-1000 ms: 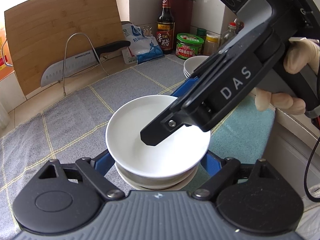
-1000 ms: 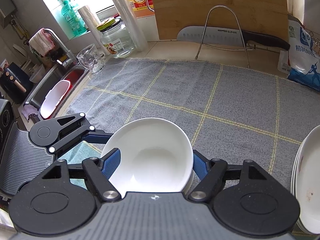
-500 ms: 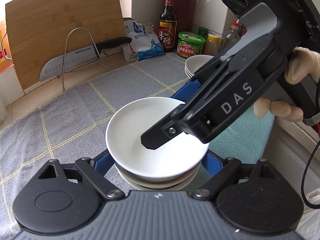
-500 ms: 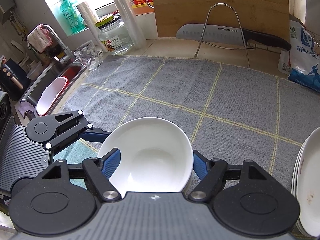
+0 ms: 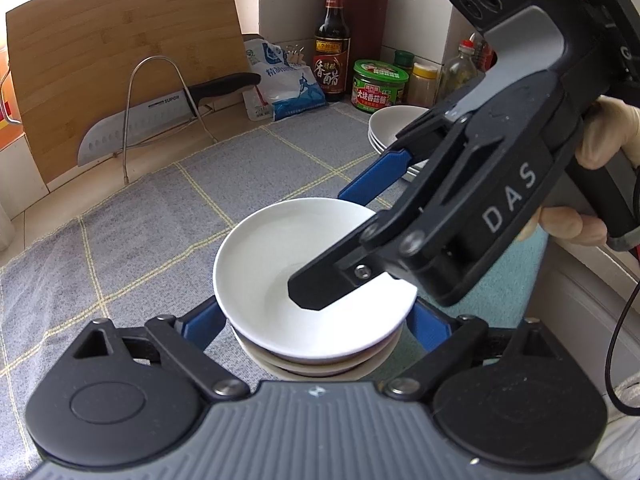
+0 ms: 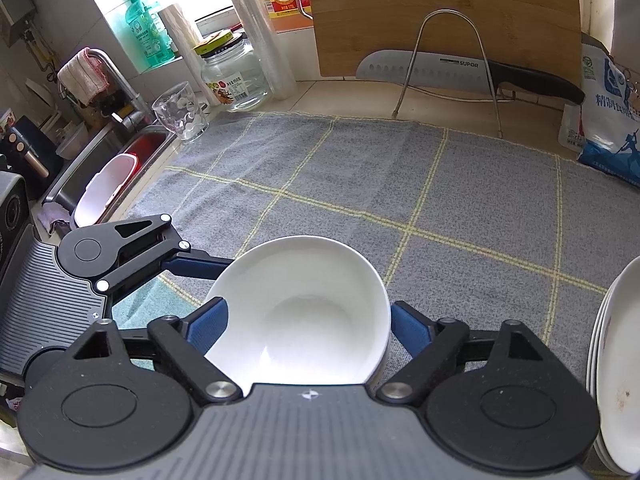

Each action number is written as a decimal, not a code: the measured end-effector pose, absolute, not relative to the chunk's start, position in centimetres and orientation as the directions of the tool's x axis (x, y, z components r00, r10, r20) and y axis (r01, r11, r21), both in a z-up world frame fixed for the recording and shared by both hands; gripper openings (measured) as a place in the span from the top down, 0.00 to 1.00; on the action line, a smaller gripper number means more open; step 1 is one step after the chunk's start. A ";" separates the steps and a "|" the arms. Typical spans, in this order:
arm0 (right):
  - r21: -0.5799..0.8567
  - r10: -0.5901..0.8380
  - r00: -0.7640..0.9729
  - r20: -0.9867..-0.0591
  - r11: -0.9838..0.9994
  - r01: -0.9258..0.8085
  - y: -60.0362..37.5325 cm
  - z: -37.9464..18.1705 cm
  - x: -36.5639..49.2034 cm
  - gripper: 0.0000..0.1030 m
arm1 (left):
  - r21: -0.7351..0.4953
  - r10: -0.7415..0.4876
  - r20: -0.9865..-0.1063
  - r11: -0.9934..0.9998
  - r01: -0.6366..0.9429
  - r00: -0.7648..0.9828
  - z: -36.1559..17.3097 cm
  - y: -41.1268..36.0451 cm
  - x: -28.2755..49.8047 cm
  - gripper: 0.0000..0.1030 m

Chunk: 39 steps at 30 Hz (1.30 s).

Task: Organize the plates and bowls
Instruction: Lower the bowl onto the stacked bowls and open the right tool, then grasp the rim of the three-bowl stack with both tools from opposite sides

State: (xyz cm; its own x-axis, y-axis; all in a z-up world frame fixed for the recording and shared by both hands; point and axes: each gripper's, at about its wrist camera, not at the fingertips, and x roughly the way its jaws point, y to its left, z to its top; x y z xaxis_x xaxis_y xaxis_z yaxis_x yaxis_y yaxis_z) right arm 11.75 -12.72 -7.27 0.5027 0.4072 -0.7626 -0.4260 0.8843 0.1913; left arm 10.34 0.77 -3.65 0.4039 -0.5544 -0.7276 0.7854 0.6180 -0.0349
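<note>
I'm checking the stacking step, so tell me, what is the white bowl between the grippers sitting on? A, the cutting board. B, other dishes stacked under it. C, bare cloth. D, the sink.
B: in the left wrist view the bowl sits on a stack of other dishes whose rims show just beneath it, on the cloth.

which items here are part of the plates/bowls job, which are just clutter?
Job: white bowl on top of the bowl stack; plate stack.
Clutter: knife, cutting board, vinegar bottle, salt bag, glass jar.
</note>
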 end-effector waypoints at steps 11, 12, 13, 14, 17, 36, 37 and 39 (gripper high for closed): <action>0.113 0.375 0.561 -0.738 0.888 -0.445 -13.9 -6.5 9.6 0.00 | -0.030 -0.562 -0.726 0.601 0.799 0.396 -2.7 3.3 9.6 0.06; 0.086 0.365 0.571 -0.736 0.886 -0.455 -13.9 -6.5 9.1 0.00 | -0.027 -0.561 -0.728 0.598 0.801 0.394 -2.8 3.5 9.7 0.06; 0.066 0.357 0.576 -0.735 0.883 -0.464 -13.9 -6.5 8.8 0.00 | -0.023 -0.558 -0.730 0.597 0.802 0.395 -2.8 3.8 9.7 0.06; 0.043 0.349 0.581 -0.735 0.880 -0.474 -13.7 -6.5 8.4 0.00 | -0.021 -0.558 -0.730 0.594 0.804 0.394 -2.9 4.0 9.7 0.06; -0.024 0.335 0.594 -0.732 0.858 -0.513 -13.1 -6.7 7.0 0.00 | -0.015 -0.559 -0.733 0.582 0.813 0.387 -3.5 4.6 9.9 0.06; -0.129 0.205 0.590 -0.781 0.871 -0.474 -11.3 -12.4 5.3 0.00 | 0.012 -0.614 -0.738 0.403 0.915 0.281 -7.2 4.9 11.4 0.06; -0.135 0.208 0.588 -0.782 0.864 -0.485 -11.4 -12.7 5.6 0.00 | 0.017 -0.617 -0.735 0.400 0.916 0.283 -7.3 4.7 11.4 0.06; -0.139 0.229 0.574 -0.786 0.840 -0.525 -11.6 -13.1 6.3 0.00 | 0.024 -0.614 -0.737 0.395 0.918 0.283 -7.5 4.3 11.5 0.06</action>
State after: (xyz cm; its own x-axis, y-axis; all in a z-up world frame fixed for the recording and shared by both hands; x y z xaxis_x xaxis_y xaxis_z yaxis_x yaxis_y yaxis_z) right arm 6.29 -11.57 -13.10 0.5744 0.2293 -0.7858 -0.5250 0.8398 -0.1387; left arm 11.46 4.29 -7.52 0.2832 -0.6138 -0.7369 0.9183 0.3952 0.0237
